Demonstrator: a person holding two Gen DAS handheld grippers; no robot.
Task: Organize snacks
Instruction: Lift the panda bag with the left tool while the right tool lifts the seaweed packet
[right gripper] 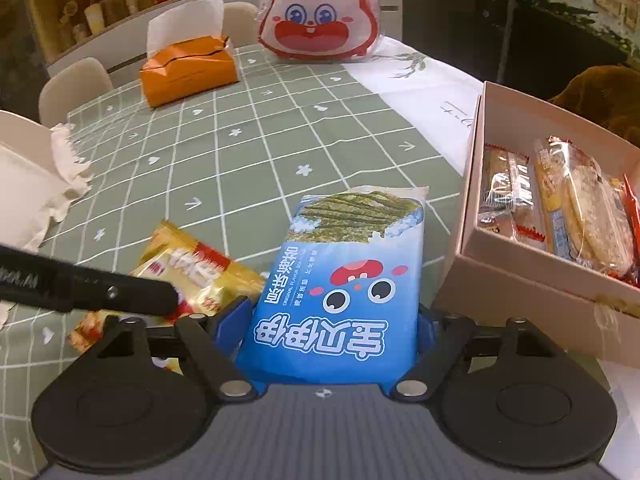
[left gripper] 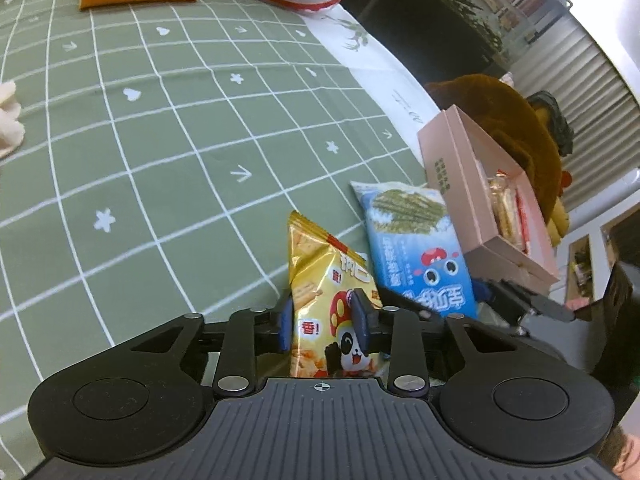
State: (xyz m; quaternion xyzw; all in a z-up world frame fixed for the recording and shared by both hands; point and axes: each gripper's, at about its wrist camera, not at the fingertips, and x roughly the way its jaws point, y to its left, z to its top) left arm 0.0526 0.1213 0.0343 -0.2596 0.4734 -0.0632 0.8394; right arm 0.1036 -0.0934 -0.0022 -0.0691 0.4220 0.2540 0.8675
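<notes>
My left gripper (left gripper: 325, 318) is shut on a gold snack packet (left gripper: 320, 272) with a panda print, held just above the green checked tablecloth (left gripper: 160, 160). My right gripper (right gripper: 332, 332) is shut on a blue seaweed snack packet (right gripper: 344, 272), which also shows in the left wrist view (left gripper: 416, 236) beside the gold one. The gold packet (right gripper: 192, 264) lies left of the blue one in the right wrist view, with the left gripper's black finger (right gripper: 88, 284) across it. A pink open box (right gripper: 516, 248) with several wrapped snacks stands to the right; it also shows in the left wrist view (left gripper: 452, 168).
An orange tissue box (right gripper: 188, 70) and a red-and-white rabbit bag (right gripper: 320, 12) stand at the table's far side. White tissue or cloth (right gripper: 48, 184) lies at the left. A brown plush (left gripper: 504, 120) sits behind the pink box. The table edge runs along the right.
</notes>
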